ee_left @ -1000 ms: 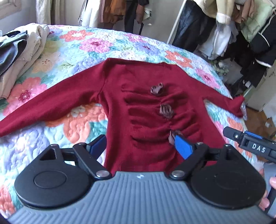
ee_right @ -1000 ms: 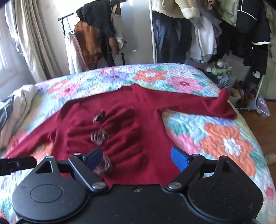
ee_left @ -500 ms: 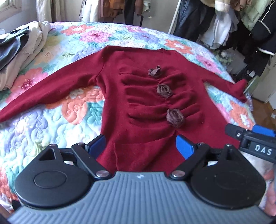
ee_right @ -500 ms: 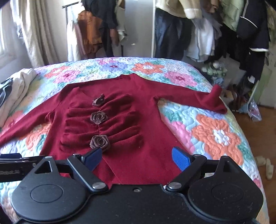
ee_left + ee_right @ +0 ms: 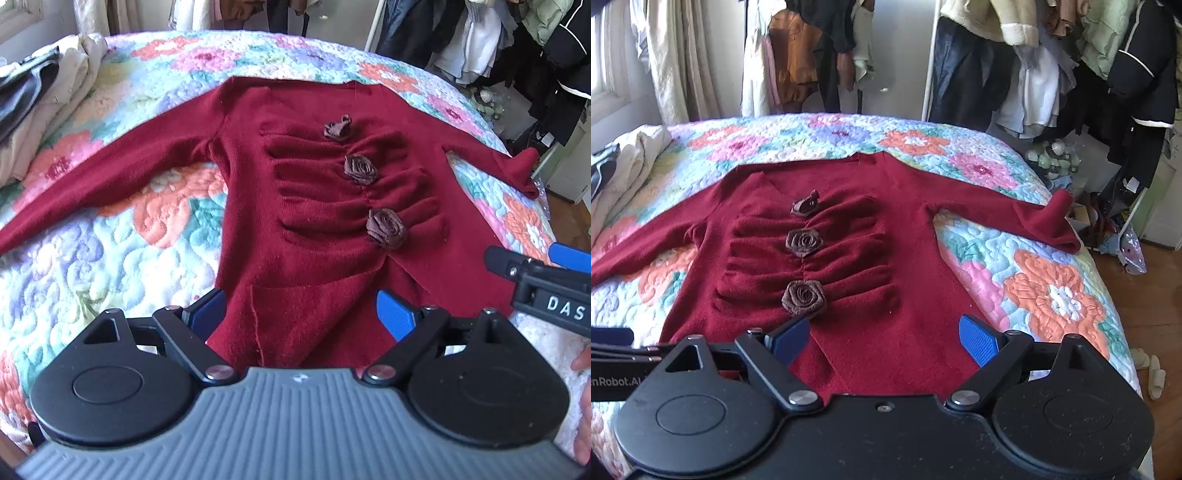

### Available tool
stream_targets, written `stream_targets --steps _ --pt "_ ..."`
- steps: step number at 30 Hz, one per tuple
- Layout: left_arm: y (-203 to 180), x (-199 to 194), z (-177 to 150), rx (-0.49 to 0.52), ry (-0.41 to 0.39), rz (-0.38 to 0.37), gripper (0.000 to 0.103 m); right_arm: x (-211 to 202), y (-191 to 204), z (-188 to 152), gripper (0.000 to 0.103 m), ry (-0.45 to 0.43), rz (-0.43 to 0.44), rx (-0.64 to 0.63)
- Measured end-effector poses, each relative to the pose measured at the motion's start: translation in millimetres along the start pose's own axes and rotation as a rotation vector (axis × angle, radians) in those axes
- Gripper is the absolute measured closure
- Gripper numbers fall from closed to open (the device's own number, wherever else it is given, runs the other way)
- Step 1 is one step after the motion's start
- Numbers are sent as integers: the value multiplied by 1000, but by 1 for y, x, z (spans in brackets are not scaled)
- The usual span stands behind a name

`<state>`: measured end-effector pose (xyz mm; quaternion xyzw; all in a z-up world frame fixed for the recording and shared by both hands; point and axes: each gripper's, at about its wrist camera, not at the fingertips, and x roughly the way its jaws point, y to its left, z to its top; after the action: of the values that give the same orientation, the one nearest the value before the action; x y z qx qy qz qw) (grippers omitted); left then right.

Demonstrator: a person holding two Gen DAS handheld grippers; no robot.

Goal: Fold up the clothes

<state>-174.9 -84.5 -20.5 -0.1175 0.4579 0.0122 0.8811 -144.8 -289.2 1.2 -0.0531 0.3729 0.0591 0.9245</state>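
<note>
A dark red long-sleeved top [image 5: 314, 192] lies flat, front up, on the floral quilt, sleeves spread to both sides. Three brown fabric roses [image 5: 360, 169] run down its gathered front. It also shows in the right wrist view [image 5: 868, 258]. My left gripper [image 5: 301, 314] is open and empty, above the top's hem. My right gripper [image 5: 884, 338] is open and empty, above the hem a little further right. Its fingers [image 5: 532, 266] show at the right edge of the left wrist view. The right sleeve's cuff [image 5: 1056, 221] is folded over near the bed's edge.
A flowered quilt [image 5: 129, 240] covers the bed. A pile of cream and dark clothes [image 5: 40, 99] lies at the bed's far left. Racks of hanging clothes [image 5: 1052, 66] stand behind the bed. The wooden floor [image 5: 1145, 295] with slippers and clutter lies to the right.
Both grippers have risen and drawn back from the top; more of it shows now. Both stay open. The top lies still.
</note>
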Motion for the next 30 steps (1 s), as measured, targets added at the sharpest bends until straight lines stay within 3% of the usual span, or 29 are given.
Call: stream_targets --steps 8,15,18,22,25,30 --pt "15 7 3 -40 33 58 12 4 -16 1 12 17 73 97" --pt "36 9 9 -98 46 37 10 10 -8 5 12 47 56 58" --pt "50 12 12 -142 34 59 10 26 10 17 12 119 87 -13" --pt "66 17 13 -161 39 13 10 53 56 22 12 183 161 -163" --pt "84 17 14 -208 44 -18 11 67 98 13 16 226 219 -282" --pt "120 11 19 -319 2 15 11 79 156 -13 16 245 283 -460"
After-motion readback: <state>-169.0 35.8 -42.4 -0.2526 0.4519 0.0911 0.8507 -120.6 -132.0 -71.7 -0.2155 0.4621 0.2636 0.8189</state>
